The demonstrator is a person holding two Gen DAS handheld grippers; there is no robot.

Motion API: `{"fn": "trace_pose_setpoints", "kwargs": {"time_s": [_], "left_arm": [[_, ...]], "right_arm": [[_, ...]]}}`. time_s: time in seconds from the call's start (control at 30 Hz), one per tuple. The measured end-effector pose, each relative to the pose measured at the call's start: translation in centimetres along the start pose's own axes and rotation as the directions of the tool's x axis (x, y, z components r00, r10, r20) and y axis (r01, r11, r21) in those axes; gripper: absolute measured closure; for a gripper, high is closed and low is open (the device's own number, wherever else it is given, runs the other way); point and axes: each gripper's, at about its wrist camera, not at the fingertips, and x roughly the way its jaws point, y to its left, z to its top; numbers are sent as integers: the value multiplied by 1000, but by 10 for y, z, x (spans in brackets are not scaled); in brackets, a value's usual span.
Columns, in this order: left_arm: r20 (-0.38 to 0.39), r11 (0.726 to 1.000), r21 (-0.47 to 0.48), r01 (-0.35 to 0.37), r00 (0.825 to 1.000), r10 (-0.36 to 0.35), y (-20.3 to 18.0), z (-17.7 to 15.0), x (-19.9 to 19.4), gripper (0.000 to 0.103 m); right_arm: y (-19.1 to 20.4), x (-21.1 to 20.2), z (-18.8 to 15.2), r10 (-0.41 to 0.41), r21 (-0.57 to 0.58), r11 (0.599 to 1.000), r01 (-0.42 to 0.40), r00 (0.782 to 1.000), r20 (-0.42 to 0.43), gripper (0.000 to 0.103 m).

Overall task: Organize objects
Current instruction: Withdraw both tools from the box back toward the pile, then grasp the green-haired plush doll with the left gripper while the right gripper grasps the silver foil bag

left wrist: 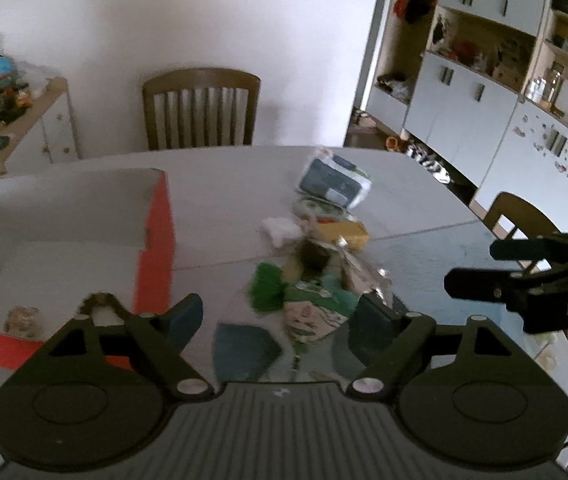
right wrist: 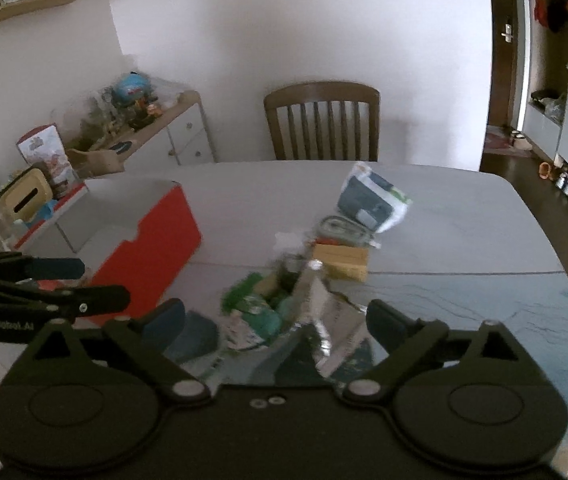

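Observation:
A pile of small packets and snacks (left wrist: 316, 280) lies in the middle of the grey table (left wrist: 219, 200); it also shows in the right wrist view (right wrist: 304, 292). It holds green packets, a silver foil bag (right wrist: 324, 320), a yellow box (left wrist: 344, 232) and a blue-white pack (left wrist: 334, 182) at the far end. An open red-and-white box (left wrist: 83, 232) stands to the left, with a small wrapped item (left wrist: 23, 320) inside. My left gripper (left wrist: 277, 316) is open and empty just before the pile. My right gripper (right wrist: 275, 320) is open and empty over the pile's near side.
A wooden chair (left wrist: 201, 108) stands at the table's far side, another (left wrist: 520, 216) at the right. A sideboard with clutter (right wrist: 143, 120) is at the left wall. White cabinets (left wrist: 484, 100) line the right. My right gripper shows in the left wrist view (left wrist: 484, 268).

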Motion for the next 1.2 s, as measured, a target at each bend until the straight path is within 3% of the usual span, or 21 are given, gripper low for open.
{"fn": "trace_pose_setpoints", "kwargs": {"time_s": [0.27,0.43,0.67,0.9,1.1,1.2], "left_arm": [[-28,1000,5,12,1000,-12,-22,-11,32,18],[-44,1000,9,8,999,-8,-25,-17,53,18],[-69,1000,5,-10,998,11,-23,-21,82,18],[-85,1000,-10,-2,996,1,-25,-19,104,18],[-114,997,-73,25,993,-34,-20,-15,126,18],[-122,993,-106,46,991,-58,-16,-13,133,18]], "right_arm": [[-33,12,-7,-21,-34,999,20,999,-28,6],[-45,31,-16,-18,-140,990,8,997,-70,6],[-58,66,-16,45,-228,971,-74,991,-128,6],[-52,96,-19,80,-348,927,-137,982,-172,7],[-44,117,-23,109,-454,871,-188,975,-195,9],[-46,126,-23,128,-462,861,-212,970,-207,10]]}}
